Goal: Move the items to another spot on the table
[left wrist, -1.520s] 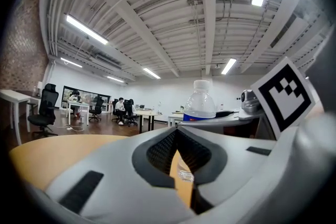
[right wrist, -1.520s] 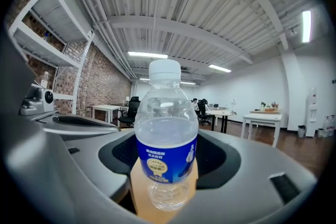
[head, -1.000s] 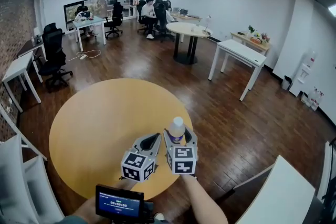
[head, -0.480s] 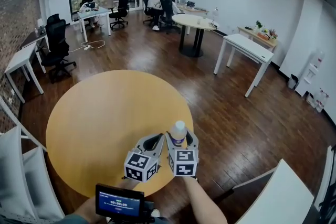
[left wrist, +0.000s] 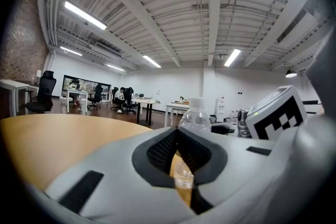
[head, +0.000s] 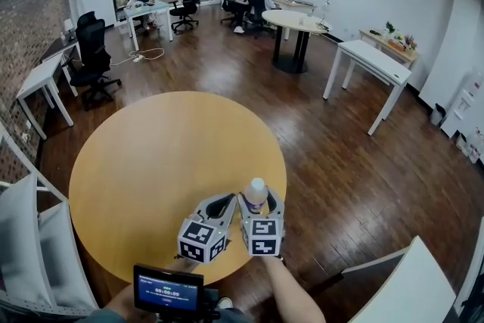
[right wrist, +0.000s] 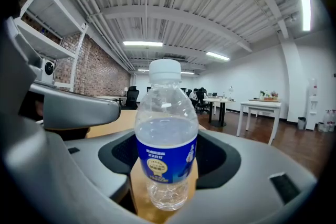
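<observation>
A clear water bottle (head: 255, 193) with a white cap and blue label stands upright near the front right edge of the round yellow table (head: 151, 163). My right gripper (head: 256, 202) has a jaw on each side of it, the pads against its body; in the right gripper view the water bottle (right wrist: 166, 139) fills the space between the jaws. My left gripper (head: 219, 205) sits just to its left, jaws together with only a thin slit and nothing held. Through that slit the left gripper view shows the water bottle (left wrist: 194, 118). Whether the bottle's base touches the table I cannot tell.
A small screen (head: 168, 289) sits at the bottom of the head view. A white shelf (head: 30, 231) stands at the left and a white table corner (head: 408, 291) at the lower right. Dark wood floor, desks and chairs lie beyond.
The head view has shifted a little, so more of the table shows. Both grippers and the bottle keep the same places relative to each other.
</observation>
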The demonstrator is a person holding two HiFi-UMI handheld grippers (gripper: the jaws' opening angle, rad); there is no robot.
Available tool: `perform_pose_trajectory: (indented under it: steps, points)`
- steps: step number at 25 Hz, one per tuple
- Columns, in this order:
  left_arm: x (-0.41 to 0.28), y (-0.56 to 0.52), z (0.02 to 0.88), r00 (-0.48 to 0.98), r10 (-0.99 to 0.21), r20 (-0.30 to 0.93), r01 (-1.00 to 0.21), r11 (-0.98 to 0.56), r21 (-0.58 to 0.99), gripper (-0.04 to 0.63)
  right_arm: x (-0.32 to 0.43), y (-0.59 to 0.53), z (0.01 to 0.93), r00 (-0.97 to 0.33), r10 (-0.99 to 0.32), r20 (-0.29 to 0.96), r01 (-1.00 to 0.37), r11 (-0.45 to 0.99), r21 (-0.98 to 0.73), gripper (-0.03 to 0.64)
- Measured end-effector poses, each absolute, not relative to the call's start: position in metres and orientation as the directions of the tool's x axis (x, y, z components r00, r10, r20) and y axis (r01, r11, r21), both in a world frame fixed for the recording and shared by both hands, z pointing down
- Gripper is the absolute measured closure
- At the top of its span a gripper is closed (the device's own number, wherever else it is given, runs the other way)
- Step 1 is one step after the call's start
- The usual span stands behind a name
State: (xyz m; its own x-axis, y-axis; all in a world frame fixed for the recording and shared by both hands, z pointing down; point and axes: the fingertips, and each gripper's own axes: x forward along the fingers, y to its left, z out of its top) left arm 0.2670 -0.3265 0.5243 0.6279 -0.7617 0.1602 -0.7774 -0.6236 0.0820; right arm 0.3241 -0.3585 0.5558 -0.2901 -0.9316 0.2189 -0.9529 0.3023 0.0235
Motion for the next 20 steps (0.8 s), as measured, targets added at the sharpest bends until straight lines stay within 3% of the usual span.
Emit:
perform_pose_trajectory:
  steps: [20]
  points:
    - [0.266,-0.337,0.541,0.611,-0.766,0.201,-0.789,-0.611,0.069,0.583,0.317,-0.363,0.576,-0.319,-0.933,0.168,-0.94,0.334,0.074,0.288]
